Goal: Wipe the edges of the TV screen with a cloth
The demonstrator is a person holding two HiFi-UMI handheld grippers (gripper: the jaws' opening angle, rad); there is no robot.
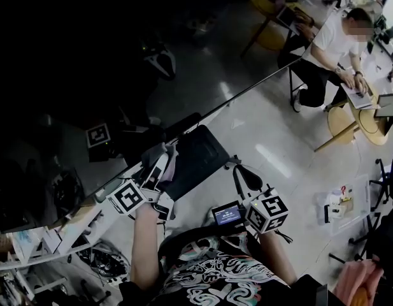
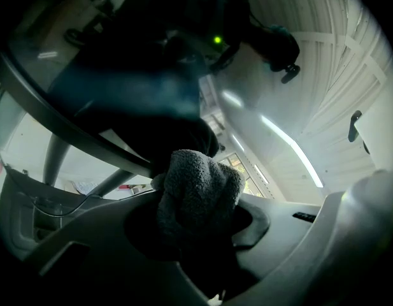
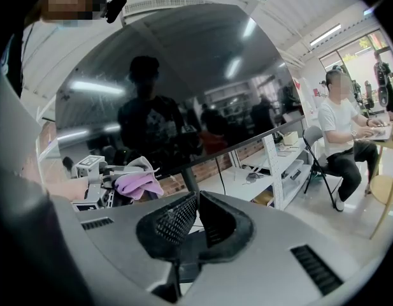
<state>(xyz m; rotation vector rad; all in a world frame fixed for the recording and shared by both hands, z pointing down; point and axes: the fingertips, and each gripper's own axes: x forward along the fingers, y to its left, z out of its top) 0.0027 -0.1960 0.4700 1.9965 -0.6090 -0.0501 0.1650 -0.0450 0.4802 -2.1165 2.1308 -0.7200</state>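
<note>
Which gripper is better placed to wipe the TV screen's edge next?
Left. The left gripper is shut on the cloth at the TV screen's lower edge; the right gripper is shut, empty, off the screen.

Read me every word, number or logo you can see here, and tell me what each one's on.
Nothing can be read for certain.
Small display: lit lines, too small to read.
Shirt: white print, no legible letters.
Left cube and right cube: square marker patterns only, no letters.
Shelf clutter: too blurred to read.
</note>
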